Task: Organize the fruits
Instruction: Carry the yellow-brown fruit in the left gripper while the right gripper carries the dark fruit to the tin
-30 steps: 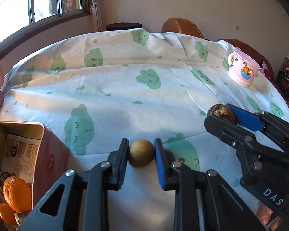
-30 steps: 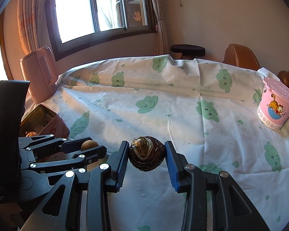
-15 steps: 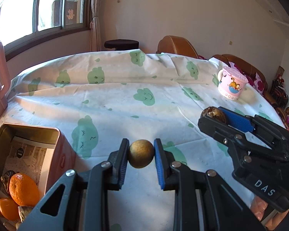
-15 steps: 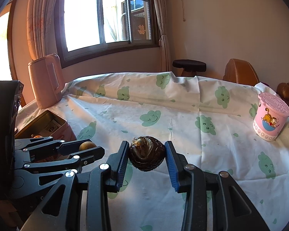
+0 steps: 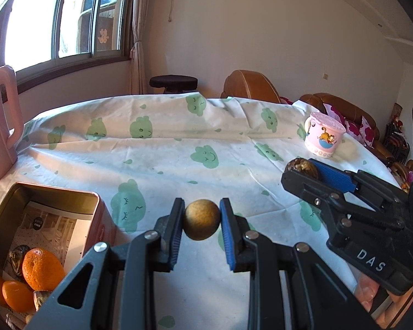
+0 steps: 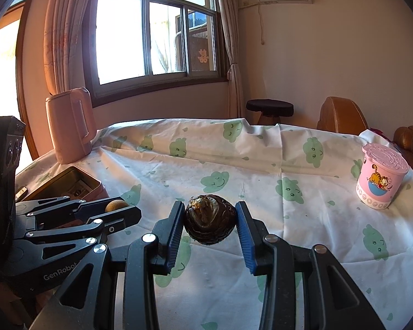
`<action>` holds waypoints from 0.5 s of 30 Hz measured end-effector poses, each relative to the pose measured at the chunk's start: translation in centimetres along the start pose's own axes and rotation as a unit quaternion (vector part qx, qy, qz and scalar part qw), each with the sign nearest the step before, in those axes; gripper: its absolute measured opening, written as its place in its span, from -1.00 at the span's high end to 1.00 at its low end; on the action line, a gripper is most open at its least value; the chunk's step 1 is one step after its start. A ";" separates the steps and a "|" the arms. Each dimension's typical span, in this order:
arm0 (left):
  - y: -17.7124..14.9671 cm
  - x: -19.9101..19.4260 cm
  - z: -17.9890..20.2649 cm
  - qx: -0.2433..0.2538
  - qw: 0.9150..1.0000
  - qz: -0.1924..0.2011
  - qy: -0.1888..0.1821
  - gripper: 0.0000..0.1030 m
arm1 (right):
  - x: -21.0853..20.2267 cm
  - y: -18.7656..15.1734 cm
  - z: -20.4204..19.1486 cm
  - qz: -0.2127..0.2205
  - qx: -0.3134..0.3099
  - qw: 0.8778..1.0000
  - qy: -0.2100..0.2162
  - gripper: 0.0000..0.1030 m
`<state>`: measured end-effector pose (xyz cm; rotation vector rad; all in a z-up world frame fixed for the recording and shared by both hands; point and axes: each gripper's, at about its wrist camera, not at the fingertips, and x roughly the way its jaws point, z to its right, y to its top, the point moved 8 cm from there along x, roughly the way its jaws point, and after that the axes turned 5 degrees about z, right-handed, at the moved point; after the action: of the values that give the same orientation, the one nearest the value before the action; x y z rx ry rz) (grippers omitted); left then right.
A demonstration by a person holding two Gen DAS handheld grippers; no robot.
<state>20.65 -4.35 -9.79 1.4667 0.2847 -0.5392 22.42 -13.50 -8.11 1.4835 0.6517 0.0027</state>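
Left gripper (image 5: 201, 224) pinches a small round tan fruit (image 5: 201, 223) above the tablecloth (image 5: 179, 165); right gripper (image 6: 209, 224) clamps a dark wrinkled fruit (image 6: 209, 222). Both are mid-carry. Next, each should probably swing left over the open tin (image 5: 52, 195) holding oranges (image 5: 42, 269) and let go.

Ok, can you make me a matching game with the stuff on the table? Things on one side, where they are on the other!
Things:
1. small tan round fruit
2. dark wrinkly fruit
3. oranges
4. pink cartoon cup

Places:
A. inside the open tin box
B. squeezed in the left gripper
C. standing on the tablecloth, far right
D. squeezed in the right gripper

Pairs: 1-B, 2-D, 3-A, 4-C
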 end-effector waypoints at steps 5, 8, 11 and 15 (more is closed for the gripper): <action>0.3 -0.5 0.1 0.007 1.000 0.013 0.009 0.47 | -0.4 0.2 -0.1 0.012 -0.004 1.000 -0.004 0.22; 0.4 -0.8 0.1 0.010 1.000 0.021 0.013 0.47 | -0.6 0.4 -0.2 0.017 -0.007 1.000 -0.006 0.22; 0.5 -1.0 0.1 0.013 0.999 0.028 0.015 0.47 | -0.7 0.4 -0.2 0.021 -0.010 1.000 -0.007 0.22; 0.6 -1.3 0.2 0.016 0.999 0.034 0.018 0.47 | -1.0 0.5 -0.2 0.029 -0.012 0.999 -0.009 0.22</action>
<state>19.86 -4.34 -8.61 1.5125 0.2537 -0.4644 21.71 -13.61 -7.21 1.4772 0.5931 0.0416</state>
